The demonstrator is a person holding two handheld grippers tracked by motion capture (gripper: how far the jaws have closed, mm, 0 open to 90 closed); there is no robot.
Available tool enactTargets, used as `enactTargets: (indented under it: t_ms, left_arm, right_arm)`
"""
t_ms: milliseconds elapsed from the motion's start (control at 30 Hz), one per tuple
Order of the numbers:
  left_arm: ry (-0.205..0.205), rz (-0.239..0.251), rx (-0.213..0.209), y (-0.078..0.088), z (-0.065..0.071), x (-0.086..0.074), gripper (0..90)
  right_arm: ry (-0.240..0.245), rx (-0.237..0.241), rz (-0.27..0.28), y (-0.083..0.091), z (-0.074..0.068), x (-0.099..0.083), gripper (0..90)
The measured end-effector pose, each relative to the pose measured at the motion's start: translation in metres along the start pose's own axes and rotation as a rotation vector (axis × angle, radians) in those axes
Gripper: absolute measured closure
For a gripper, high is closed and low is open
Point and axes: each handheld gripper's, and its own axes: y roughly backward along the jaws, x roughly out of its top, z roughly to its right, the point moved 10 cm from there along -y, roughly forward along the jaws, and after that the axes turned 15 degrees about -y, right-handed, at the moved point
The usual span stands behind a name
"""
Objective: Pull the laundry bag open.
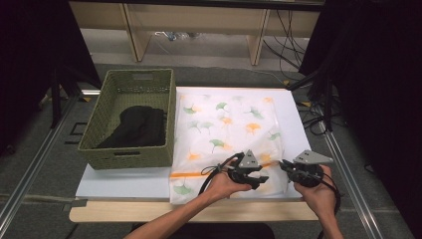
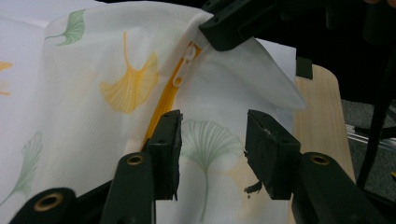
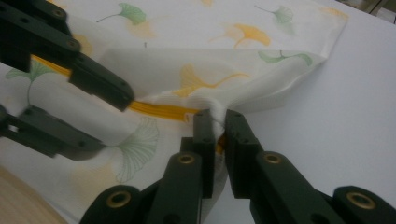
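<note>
High view: a white mesh bag with a ginkgo-leaf print lies flat on the white board of the counter, right of a green basket holding dark cloth. Both grippers work at the bag's near edge, along the orange zipper. The left gripper sits over the zipper line; the right gripper is at the bag's right end.

Left gripper view: the jaws stand apart over the fabric, nothing pinched between them. The zipper runs just beside the left jaw, and the white pull hangs farther along, near the right gripper.

Right gripper view: the right gripper is clamped on a bunched fold of the bag at the zipper's end. The left gripper hovers with jaws apart across the zipper.

Procedure, as judged: hold the right clamp firm to keep the zipper taut. Advance the left gripper to the pull, close on the pull alone, not mesh, then draw straight along the track.
</note>
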Motion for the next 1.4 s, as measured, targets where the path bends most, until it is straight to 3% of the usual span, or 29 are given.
enactTargets:
  t_ms: [133, 167, 233, 267, 300, 433, 500, 700, 800, 833, 900, 933, 1033, 1100, 1267, 1367, 1400]
  left_arm:
    - [0.002, -0.018, 0.017, -0.008, -0.004, 0.002, 55.8]
    - [0.001, -0.026, 0.016, -0.009, -0.004, 0.001, 55.8]
    - [0.009, -0.030, 0.021, -0.012, -0.005, 0.000, 55.6]
    - [-0.013, -0.042, 0.028, -0.012, -0.007, -0.002, 54.9]
    - [0.012, -0.038, 0.033, -0.013, -0.007, -0.002, 53.5]
    - [0.002, -0.033, 0.052, -0.011, -0.012, -0.001, 54.2]
    - [0.017, -0.033, 0.058, -0.012, -0.013, -0.001, 55.3]
    - [-0.009, -0.034, 0.083, -0.013, -0.017, 0.000, 62.0]
    - [0.015, -0.025, 0.098, -0.014, -0.019, 0.002, 65.8]
    - [0.013, -0.024, 0.099, -0.014, -0.019, 0.002, 67.7]
    - [-0.008, -0.022, 0.112, -0.013, -0.020, 0.003, 71.4]
    - [-0.012, -0.027, 0.123, -0.013, -0.021, 0.003, 74.0]
    - [-0.039, -0.016, 0.118, -0.013, -0.018, 0.006, 80.7]
    - [-0.034, -0.012, 0.100, -0.013, -0.015, 0.007, 86.2]
    - [-0.037, -0.024, 0.108, -0.014, -0.015, 0.007, 89.1]
    - [-0.016, -0.031, 0.107, -0.014, -0.015, 0.006, 89.3]
    - [-0.016, -0.038, 0.102, -0.014, -0.015, 0.006, 89.4]
  right_arm:
    - [0.034, 0.011, 0.011, 0.002, -0.006, 0.004, 85.0]
    - [0.016, 0.017, 0.003, 0.003, -0.009, 0.004, 85.0]
    - [0.025, 0.020, 0.011, 0.004, -0.011, 0.006, 85.0]
    - [0.031, 0.023, 0.013, 0.004, -0.011, 0.006, 85.0]
    - [0.044, 0.024, 0.012, 0.004, -0.012, 0.006, 85.1]
    - [0.036, 0.038, 0.001, 0.004, -0.015, 0.006, 85.1]
    - [0.038, 0.048, -0.007, 0.004, -0.018, 0.006, 85.2]
    - [0.077, 0.067, -0.013, 0.003, -0.027, 0.007, 85.3]
    - [0.096, 0.083, -0.018, 0.001, -0.030, 0.007, 85.3]
    - [0.072, 0.089, -0.032, 0.001, -0.032, 0.005, 85.3]
    - [0.091, 0.090, -0.028, 0.000, -0.031, 0.006, 85.3]
    - [0.078, 0.092, -0.032, 0.000, -0.032, 0.005, 85.3]
    - [0.078, 0.077, -0.028, 0.000, -0.030, 0.005, 85.3]
    - [0.085, 0.081, -0.026, 0.000, -0.029, 0.005, 85.3]
    - [0.071, 0.071, -0.023, 0.001, -0.029, 0.006, 85.2]
    - [0.059, 0.089, -0.031, -0.001, -0.029, 0.004, 85.1]
    - [0.082, 0.083, -0.022, -0.001, -0.027, 0.005, 85.1]
